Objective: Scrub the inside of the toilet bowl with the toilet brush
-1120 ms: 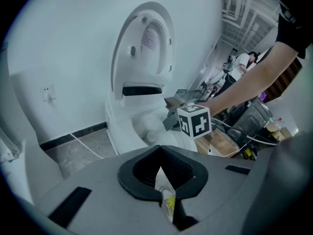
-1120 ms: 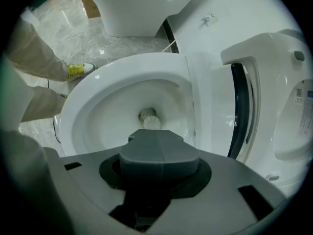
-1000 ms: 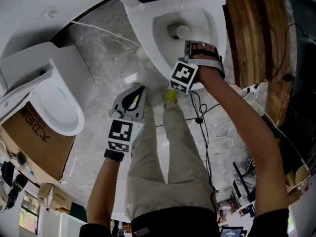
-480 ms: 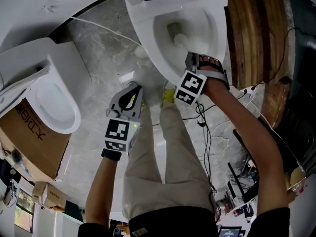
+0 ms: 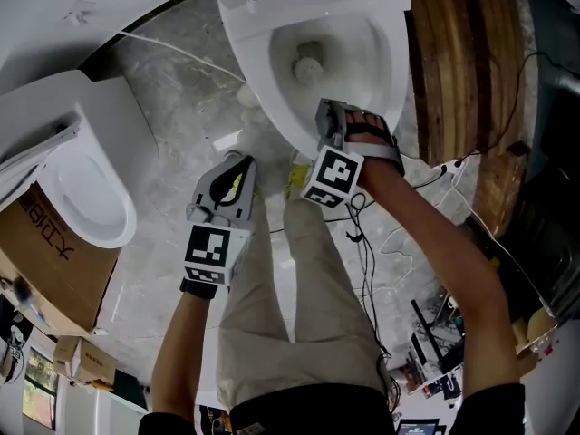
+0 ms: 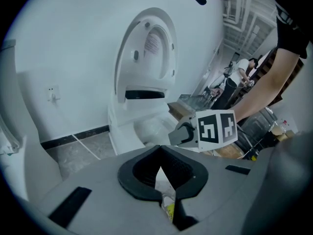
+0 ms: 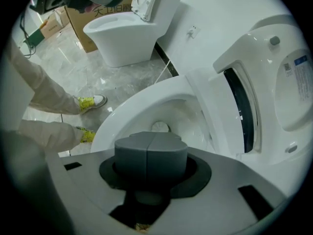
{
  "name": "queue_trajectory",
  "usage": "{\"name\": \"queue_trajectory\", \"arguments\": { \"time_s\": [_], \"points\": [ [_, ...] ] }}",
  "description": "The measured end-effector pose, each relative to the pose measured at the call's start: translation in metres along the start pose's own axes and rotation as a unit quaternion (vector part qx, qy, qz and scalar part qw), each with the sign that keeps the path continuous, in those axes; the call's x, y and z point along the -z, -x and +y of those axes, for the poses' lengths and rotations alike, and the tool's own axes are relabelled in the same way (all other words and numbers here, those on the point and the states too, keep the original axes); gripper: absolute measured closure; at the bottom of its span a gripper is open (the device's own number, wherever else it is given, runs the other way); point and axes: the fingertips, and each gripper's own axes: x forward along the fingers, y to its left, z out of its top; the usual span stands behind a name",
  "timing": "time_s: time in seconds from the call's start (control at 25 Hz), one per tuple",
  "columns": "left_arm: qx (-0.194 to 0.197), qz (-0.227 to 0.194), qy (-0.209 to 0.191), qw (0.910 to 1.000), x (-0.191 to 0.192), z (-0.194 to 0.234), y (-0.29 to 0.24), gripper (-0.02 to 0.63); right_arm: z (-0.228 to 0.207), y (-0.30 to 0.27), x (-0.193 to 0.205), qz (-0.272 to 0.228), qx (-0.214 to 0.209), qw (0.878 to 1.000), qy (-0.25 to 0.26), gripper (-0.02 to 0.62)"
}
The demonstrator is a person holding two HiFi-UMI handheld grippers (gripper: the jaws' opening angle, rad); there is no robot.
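While R gripper [image 5: 324,114] clamps toilet brush [image 5: 308,66] in bowl [image 5: 367,48], L gripper [image 5: 236,161] hangs; fingers [image 6: 138,172] together.

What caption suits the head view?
Right gripper holds toilet brush in the toilet bowl; left gripper hangs shut.

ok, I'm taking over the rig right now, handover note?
Right claw: shut on the brush, with the brush head down in the toilet bowl near the drain.
Left claw: shut and empty, held over the floor beside the bowl.
Lid: up.
Done: the brush is in the bowl. I can't tell how much has been scrubbed.
Left: scrub round the inner walls and under the rim, then lift the brush out.
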Motion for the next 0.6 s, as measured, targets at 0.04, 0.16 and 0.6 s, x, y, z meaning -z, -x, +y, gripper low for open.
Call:
{"name": "queue_trajectory", "arguments": {
  "time_s": [0.04, 0.16, 0.6],
  "points": [
    [0.000, -0.001, -0.002, 1.0000, -0.001, 0.000, -0.001, 0.588, -0.005, -0.004, -0.002, -0.004, 0.003, 1.000, -0.008, 0.437],
    [-0.006, -0.004, -0.002, 1.0000, -0.001, 0.001, -0.003, 0.588, -0.020, -0.017, -0.005, -0.010, 0.009, 0.999, -0.030, 0.437],
    [-0.026, -0.001, 0.030, 0.9992, 0.020, -0.011, -0.012, 0.588, -0.025, -0.077, 0.035, 0.026, -0.062, 0.992, -0.107, 0.430]
  ]
}}
